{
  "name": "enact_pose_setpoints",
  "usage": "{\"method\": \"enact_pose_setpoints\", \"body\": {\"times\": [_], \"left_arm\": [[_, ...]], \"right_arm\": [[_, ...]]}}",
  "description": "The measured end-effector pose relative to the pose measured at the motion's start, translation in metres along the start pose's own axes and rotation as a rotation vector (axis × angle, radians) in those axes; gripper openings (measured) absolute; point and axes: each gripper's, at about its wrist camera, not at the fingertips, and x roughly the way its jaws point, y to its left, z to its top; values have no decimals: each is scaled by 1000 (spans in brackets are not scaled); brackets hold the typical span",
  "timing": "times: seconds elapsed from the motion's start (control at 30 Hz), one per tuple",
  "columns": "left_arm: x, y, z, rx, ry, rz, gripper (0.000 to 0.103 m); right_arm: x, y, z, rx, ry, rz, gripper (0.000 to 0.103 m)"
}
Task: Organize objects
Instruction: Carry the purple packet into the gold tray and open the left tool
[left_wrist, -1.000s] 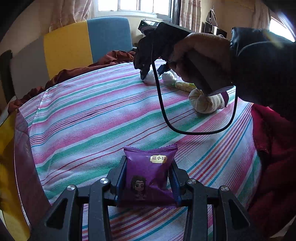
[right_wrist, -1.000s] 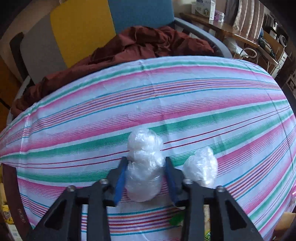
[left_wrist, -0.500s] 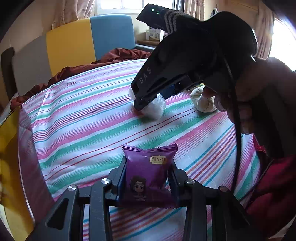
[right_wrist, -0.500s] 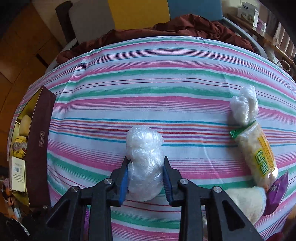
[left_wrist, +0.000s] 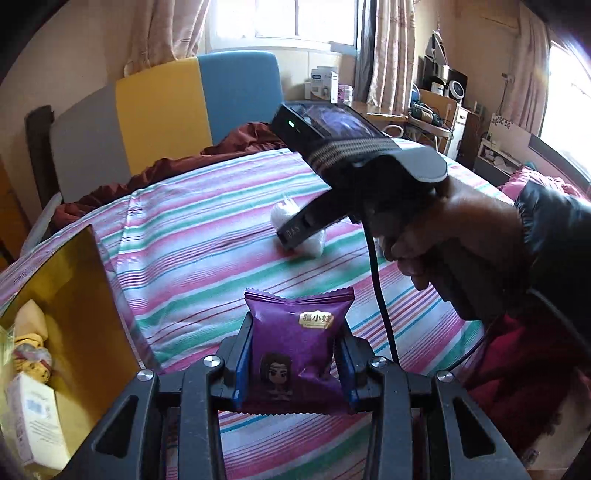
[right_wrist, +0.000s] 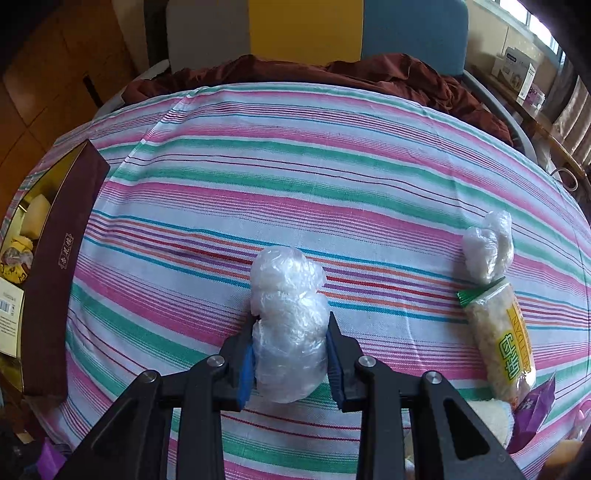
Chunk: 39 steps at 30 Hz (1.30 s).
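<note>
Right hand-held gripper (right_wrist: 291, 354) has carried its plastic-wrapped bundle (right_wrist: 290, 328) leftward — toward the box (right_wrist: 55, 266).

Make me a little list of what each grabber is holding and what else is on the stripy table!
left gripper: shut on purple packet
right gripper: shut on plastic bundle
box: open, at the table's left edge, already holding several items
still on cloth: second bundle, rice cracker pack touching it
background: maroon blanket, chair
</note>
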Motion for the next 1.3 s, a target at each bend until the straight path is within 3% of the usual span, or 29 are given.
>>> {"method": "enact_pose_setpoints", "body": {"times": [0.47, 0.73, 1.07, 1.3], "left_arm": [[-31, 58, 4, -158, -26, 136, 39], [-38, 94, -6, -243, -19, 166, 39], [-55, 219, -15, -605, -7, 137, 39], [-20, 273, 3, -682, 64, 188, 39]], "right_arm": [[-1, -2, -4, -14, -6, -15, 31], [-1, 4, -4, -30, -13, -33, 31], [1, 8, -3, -63, -12, -68, 31], [1, 10, -1, -74, -10, -77, 31]]}}
